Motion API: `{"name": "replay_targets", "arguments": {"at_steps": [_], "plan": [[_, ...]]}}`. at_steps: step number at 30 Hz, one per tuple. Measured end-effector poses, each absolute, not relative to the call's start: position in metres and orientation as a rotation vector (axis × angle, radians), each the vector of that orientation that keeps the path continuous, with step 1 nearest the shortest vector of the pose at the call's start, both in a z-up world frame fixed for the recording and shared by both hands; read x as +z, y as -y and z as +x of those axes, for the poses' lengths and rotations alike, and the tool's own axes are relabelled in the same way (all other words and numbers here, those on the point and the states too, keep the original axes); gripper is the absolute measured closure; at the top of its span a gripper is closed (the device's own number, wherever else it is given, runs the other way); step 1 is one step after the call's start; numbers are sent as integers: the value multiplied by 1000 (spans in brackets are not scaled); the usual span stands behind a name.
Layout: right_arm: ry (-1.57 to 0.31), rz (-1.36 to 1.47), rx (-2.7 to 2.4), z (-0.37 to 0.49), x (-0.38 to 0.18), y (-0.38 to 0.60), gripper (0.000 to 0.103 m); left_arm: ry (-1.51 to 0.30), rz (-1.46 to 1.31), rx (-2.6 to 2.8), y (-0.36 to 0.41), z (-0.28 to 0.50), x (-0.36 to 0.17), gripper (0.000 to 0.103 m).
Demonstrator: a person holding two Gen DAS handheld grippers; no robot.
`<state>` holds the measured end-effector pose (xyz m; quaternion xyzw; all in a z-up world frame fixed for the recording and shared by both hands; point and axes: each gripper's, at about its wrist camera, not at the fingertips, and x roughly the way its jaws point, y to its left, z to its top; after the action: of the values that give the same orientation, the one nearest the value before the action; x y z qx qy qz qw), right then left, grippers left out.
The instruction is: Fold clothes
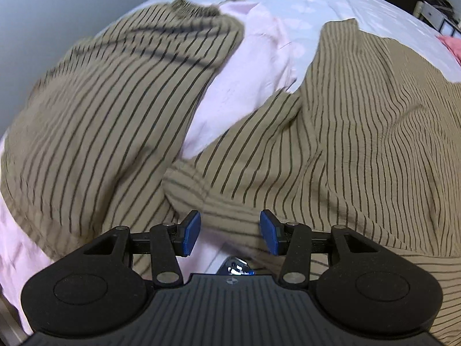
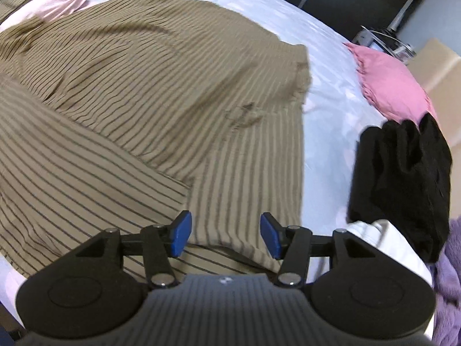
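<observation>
A bed with a pale blue patterned sheet [image 2: 325,121] fills both views. A grey-blue wall [image 1: 66,14] stands behind it, and a tan cardboard box [image 2: 438,69] sits beside it.

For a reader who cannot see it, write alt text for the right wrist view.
A brown striped garment lies spread on a pale sheet, under the open right gripper, whose blue fingers hold nothing. To the right lie a pink cloth and a black garment.

both tongs, left [image 1: 230,232] and right [image 2: 225,235], point steeply downward with jaws apart, gripping nothing.
</observation>
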<state>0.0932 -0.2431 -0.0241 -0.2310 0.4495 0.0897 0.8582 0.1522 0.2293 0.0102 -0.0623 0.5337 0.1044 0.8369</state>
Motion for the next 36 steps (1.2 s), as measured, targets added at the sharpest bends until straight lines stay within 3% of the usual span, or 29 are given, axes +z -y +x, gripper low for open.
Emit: {"name": "replay_targets", "arguments": {"at_steps": [13,18,21,36], "plan": [[-999,-529,336,97,-47,197,47,-1108,-173,267,-247,157,0,60],[-993,-543,340,97,-47,196,47,-1071,-158,225,-243,159,7,92],[-988,-554,346,96,-46,194,47,-1044,-141,197,-238,159,13,99],[-977,-587,359,95,-45,188,47,-906,6,-48,-164,161,51,103]]}}
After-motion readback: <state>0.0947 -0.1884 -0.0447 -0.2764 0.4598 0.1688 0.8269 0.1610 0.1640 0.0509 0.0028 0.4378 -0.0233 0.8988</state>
